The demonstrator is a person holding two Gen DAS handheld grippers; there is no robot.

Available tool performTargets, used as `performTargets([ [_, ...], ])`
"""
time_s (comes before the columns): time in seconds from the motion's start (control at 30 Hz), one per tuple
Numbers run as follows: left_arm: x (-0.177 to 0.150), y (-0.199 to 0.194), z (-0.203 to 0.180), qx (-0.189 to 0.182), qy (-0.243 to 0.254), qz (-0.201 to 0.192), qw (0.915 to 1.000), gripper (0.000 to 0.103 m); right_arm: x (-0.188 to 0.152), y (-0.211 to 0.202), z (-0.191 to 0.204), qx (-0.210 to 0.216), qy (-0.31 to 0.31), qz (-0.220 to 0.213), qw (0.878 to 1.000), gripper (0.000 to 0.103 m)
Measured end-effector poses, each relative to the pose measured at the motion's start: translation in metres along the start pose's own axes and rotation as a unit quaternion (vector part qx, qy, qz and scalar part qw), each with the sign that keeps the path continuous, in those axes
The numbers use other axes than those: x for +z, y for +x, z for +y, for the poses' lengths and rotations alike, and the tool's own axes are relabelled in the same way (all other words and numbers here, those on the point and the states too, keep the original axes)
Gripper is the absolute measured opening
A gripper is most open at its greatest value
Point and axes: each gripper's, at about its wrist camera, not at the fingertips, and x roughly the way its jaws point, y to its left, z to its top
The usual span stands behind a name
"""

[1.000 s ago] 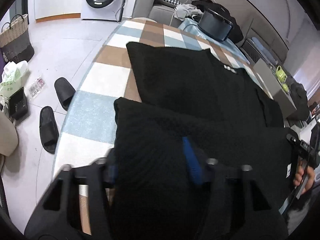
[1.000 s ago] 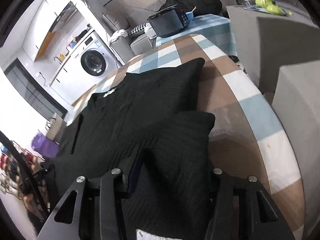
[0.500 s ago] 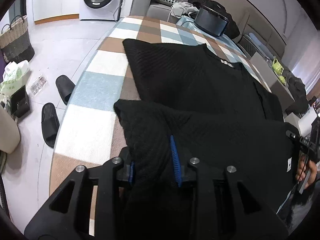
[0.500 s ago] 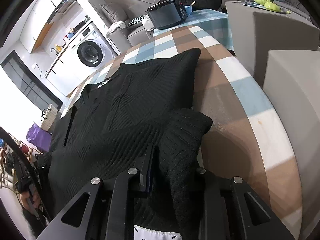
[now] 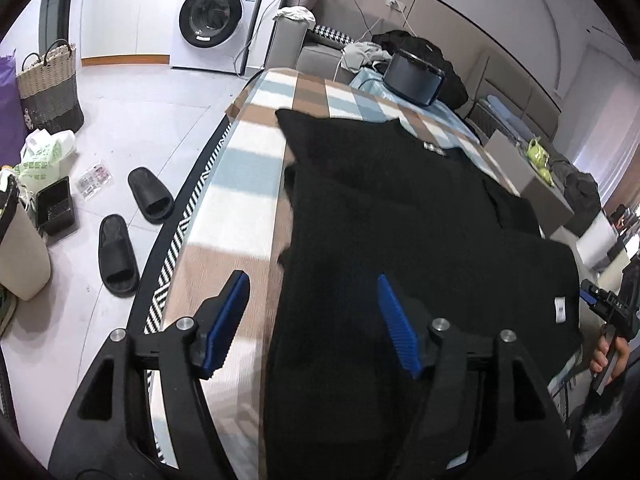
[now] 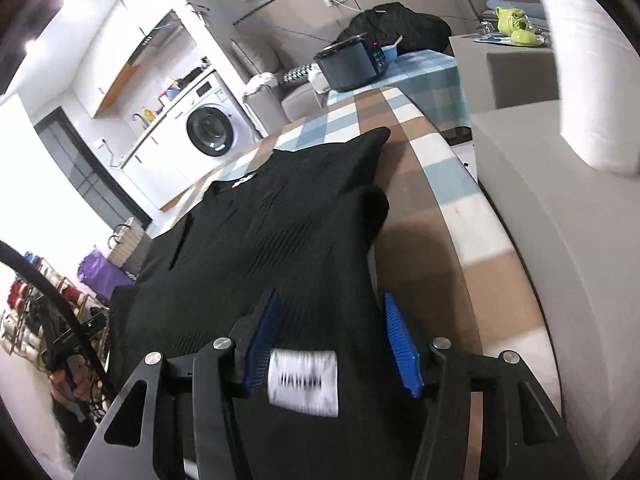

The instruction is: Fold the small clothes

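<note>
Currently my left gripper (image 5: 312, 320) is opening, pads clear of the black sweater (image 5: 400, 216), whose folded edge lies between and ahead of them on the checked tablecloth (image 5: 240, 184). My right gripper (image 6: 332, 340) is likewise opening, over the sweater's white label (image 6: 303, 383).

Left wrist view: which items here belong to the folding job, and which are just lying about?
Job:
black sweater
checked table cover
left gripper, jaws opening off the cloth

Lying about:
slippers
woven basket
washing machine
cooker pot
</note>
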Motion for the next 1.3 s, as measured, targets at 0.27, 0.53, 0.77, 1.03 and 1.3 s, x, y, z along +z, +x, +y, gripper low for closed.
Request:
performTargets([
  [0.27,-0.036,-0.007,-0.002,0.001,-0.01,0.016,0.9998,0.064,-0.024,0.001,-0.005,0.008,-0.001,0.004,1.0,0.055],
  [0.53,-0.029,0.011,-0.003,0.016,-0.02,0.031,0.9992,0.052,-0.019,0.01,-0.011,0.001,0.007,0.009,1.0,0.051],
  [0.77,-0.021,0.006,-0.003,0.019,-0.016,-0.003,0.9997,0.004,-0.016,0.019,-0.007,-0.011,-0.019,0.011,1.0,0.006],
  [1.03,-0.016,-0.013,0.005,-0.004,-0.029,-0.032,0.9991,0.003,-0.014,-0.003,-0.001,0.019,-0.028,-0.027,0.999,0.005],
  [1.3,-0.019,0.002,0.012,0.005,-0.044,0.002,0.999,0.048,-0.015,0.011,-0.013,-0.004,-0.009,0.018,1.0,0.043],
])
